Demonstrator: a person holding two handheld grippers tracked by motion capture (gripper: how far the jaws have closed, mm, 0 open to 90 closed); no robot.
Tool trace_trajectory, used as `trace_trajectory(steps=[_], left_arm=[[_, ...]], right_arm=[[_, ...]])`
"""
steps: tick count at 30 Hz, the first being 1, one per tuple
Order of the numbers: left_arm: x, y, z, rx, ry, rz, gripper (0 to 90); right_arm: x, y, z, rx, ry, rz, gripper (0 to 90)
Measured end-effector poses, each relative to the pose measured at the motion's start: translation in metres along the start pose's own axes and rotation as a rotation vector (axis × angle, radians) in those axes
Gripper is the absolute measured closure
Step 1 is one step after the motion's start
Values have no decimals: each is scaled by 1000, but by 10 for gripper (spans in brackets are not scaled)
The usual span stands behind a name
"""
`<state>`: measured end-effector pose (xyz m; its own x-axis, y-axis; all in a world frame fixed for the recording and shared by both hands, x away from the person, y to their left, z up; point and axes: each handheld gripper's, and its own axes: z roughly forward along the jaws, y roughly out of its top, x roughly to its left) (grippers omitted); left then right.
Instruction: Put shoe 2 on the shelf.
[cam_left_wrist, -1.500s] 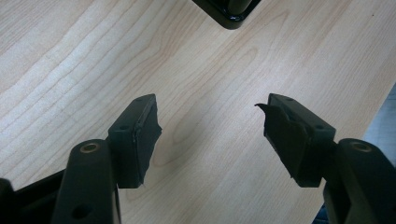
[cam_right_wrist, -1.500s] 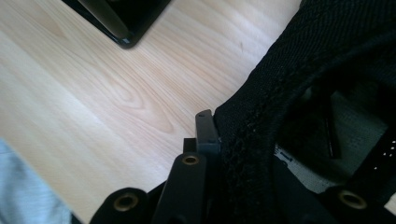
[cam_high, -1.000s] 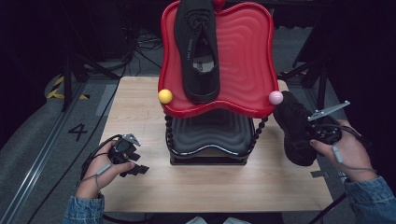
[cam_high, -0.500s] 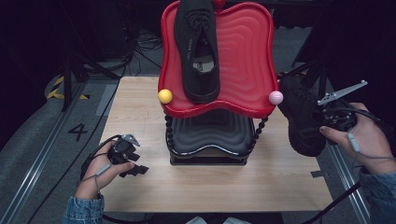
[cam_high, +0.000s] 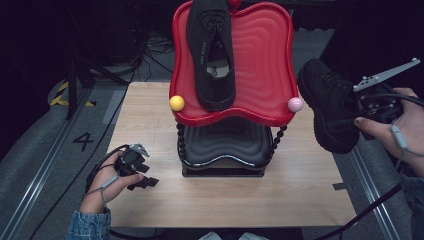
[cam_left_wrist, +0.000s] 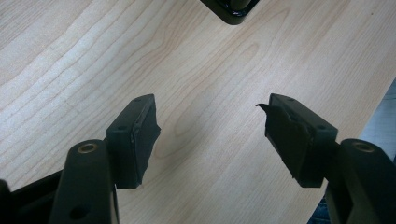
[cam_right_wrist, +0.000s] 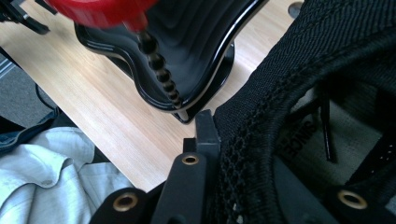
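Your right gripper (cam_high: 357, 107) fingers are clenched on the collar of the black shoe (cam_high: 327, 110), held off the bench (cam_high: 300, 190) beside the red tray (cam_high: 260, 60). One shoe (cam_high: 212, 50) sits there already; bare tray lies beside it. Watch the pink ball (cam_high: 295, 104). Left gripper (cam_high: 137, 172) fingers released, empty, low over bench.

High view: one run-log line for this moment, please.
right tongs: shut on black shoe, held beside red tray | left tongs: open, over table | second shoe: on red tray
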<state>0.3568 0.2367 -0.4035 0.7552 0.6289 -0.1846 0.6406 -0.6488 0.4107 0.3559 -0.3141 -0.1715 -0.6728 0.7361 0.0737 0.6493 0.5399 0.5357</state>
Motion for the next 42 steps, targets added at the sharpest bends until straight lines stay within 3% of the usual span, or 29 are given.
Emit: trace_trajectory(steps=[12, 26, 33, 42], left_arm=[[0, 0, 0, 5, -2, -1, 347], [-1, 0, 1, 15, -5, -4, 341], [-1, -1, 1, 13, 2, 1, 341], [0, 2, 2, 11, -11, 1, 341]], right_arm=[[6, 19, -23, -20, -18, -10, 884], [22, 45, -58, -85, -44, -43, 884], [37, 63, -73, -109, -62, -72, 884], [62, 89, -75, -128, -58, -114, 884]])
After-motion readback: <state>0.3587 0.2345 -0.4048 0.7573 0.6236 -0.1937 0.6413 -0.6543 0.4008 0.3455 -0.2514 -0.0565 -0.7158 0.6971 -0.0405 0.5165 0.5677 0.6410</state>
